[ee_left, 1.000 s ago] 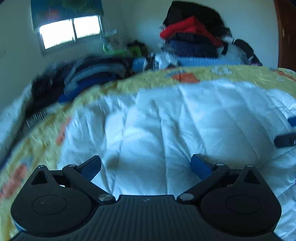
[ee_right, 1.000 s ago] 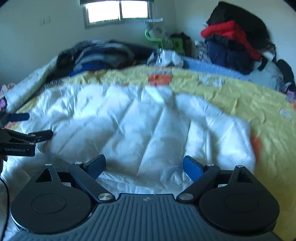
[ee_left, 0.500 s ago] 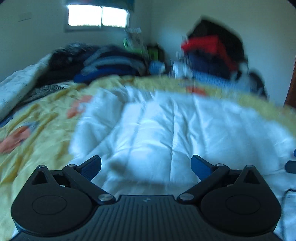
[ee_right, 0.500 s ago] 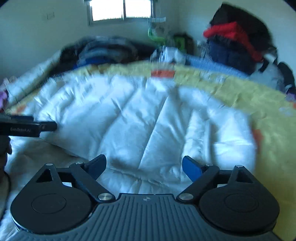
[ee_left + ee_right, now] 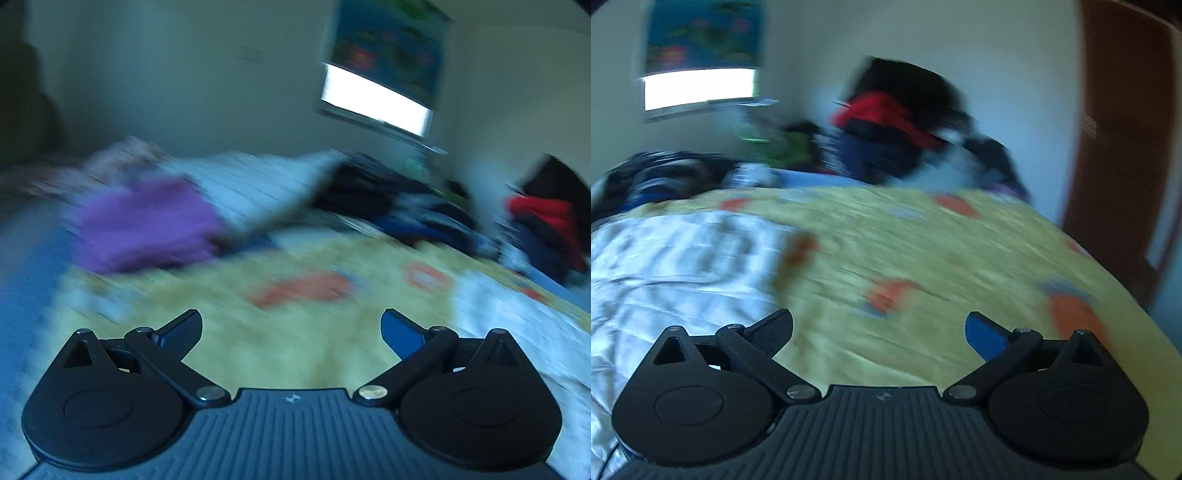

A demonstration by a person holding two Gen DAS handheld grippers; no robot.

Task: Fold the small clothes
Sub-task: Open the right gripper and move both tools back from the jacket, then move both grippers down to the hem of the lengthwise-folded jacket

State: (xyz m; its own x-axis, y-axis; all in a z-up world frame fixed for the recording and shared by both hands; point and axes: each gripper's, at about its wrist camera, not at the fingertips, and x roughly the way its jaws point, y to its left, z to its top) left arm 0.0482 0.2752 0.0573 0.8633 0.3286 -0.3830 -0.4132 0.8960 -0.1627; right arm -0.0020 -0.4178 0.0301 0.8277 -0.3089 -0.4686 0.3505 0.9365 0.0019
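Observation:
A white crinkled garment lies flat on the yellow patterned bedspread. It shows at the right edge of the left wrist view and on the left of the right wrist view. My left gripper is open and empty over bare bedspread, to the left of the garment. My right gripper is open and empty over bare bedspread, to the right of the garment. Both views are blurred by motion.
A purple garment lies at the far left of the bed. Dark clothes are heaped along the far side. A pile with a red item stands at the back right. A brown door is at the right.
Both grippers have swung away from the white garment: the left one to the left, the right one to the right. Both stay open and empty.

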